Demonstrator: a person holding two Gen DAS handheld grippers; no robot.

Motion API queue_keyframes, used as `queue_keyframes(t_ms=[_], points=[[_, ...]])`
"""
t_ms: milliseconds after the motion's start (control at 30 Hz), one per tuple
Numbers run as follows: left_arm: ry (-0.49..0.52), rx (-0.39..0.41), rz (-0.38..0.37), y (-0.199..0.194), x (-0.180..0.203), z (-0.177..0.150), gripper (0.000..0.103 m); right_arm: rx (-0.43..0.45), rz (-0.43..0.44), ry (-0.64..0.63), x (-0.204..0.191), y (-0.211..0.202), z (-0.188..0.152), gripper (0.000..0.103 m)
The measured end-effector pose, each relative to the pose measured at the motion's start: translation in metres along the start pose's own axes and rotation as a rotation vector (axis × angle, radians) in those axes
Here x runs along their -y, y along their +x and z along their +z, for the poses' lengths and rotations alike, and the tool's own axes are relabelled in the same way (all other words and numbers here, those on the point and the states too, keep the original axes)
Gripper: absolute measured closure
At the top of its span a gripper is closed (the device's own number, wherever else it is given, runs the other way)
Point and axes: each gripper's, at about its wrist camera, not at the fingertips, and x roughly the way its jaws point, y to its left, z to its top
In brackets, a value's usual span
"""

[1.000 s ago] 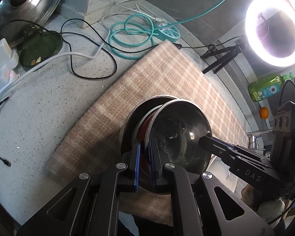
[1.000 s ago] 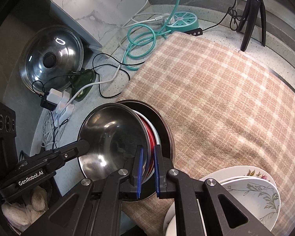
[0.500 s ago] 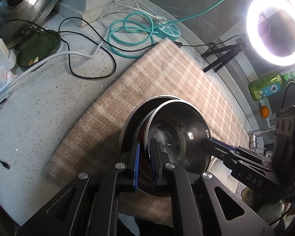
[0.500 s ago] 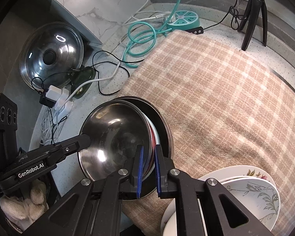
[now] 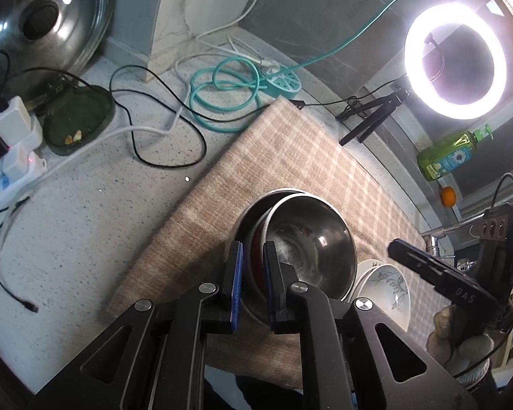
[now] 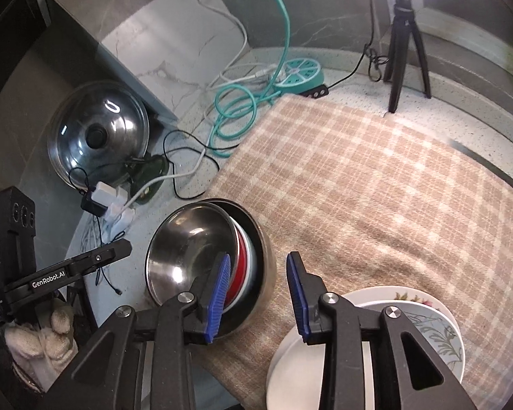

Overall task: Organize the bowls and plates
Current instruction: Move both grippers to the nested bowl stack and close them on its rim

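Nesting bowls: the shiny steel bowl (image 6: pixel 184 249) leans in your red and steel stack (image 6: pixel 253 256) near the checked beige cloth's (image 6: pixel 376 188) left edge.
Right gripper (image 6: pixel 256 294): jaws just opened, empty, straddling the stack's rim.
Left gripper (image 5: pixel 253 283): nearly closed, holding nothing.
Open room: bare cloth beyond; floral plates (image 6: pixel 427 324) just right.

The top bowl (image 6: pixel 184 249) was shiny polished steel, nested in a glossy red bowl (image 6: pixel 240 266) and a duller metal pot (image 6: pixel 265 263). Beneath lay a coarse woven plaid cloth (image 6: pixel 376 198) on a matt speckled stone counter (image 5: pixel 85 222). The plates (image 6: pixel 424 328) looked glazed ceramic.
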Motion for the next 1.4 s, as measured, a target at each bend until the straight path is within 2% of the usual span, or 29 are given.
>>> queue_keyframes(t_ms=[133,267,433,567,700,800,933,967,1000,1033,1233,1400], points=[[0.007,0.027,0.010,-0.008,-0.009,-0.005,0.083,0.081,-0.020,0.011,0.007,-0.021,-0.013,0.061],[0.014,0.051,0.020,-0.013,-0.016,-0.009,0.082,0.159,-0.031,0.036,0.015,-0.037,-0.026,0.057],[0.031,0.036,0.001,-0.006,-0.021,-0.012,0.082,0.208,-0.044,0.077,0.020,-0.043,-0.035,0.055],[0.042,0.027,-0.018,0.000,-0.023,-0.013,0.082,0.201,-0.050,0.076,0.016,-0.043,-0.041,0.055],[0.067,0.003,-0.043,0.008,-0.023,-0.014,0.082,0.139,-0.064,0.126,0.018,-0.032,-0.043,0.055],[0.074,-0.016,-0.061,0.015,-0.024,-0.014,0.082,0.128,-0.058,0.188,0.021,-0.025,-0.048,0.055],[0.079,-0.025,-0.082,0.019,-0.022,-0.012,0.082,0.105,-0.056,0.193,0.015,-0.016,-0.049,0.056],[0.086,-0.018,-0.079,0.019,-0.021,-0.011,0.082,0.101,-0.062,0.188,0.013,-0.013,-0.049,0.058],[0.098,-0.011,-0.071,0.019,-0.020,-0.011,0.082,0.098,-0.066,0.186,0.011,-0.011,-0.049,0.066],[0.110,-0.006,-0.061,0.019,-0.018,-0.010,0.082,0.096,-0.063,0.191,0.010,-0.010,-0.048,0.069],[0.180,0.024,0.002,0.014,-0.012,-0.009,0.082,0.106,-0.101,0.199,0.004,-0.006,-0.047,0.069],[0.190,0.035,0.043,0.013,-0.014,-0.009,0.082,0.088,-0.111,0.170,0.001,-0.001,-0.042,0.069]])
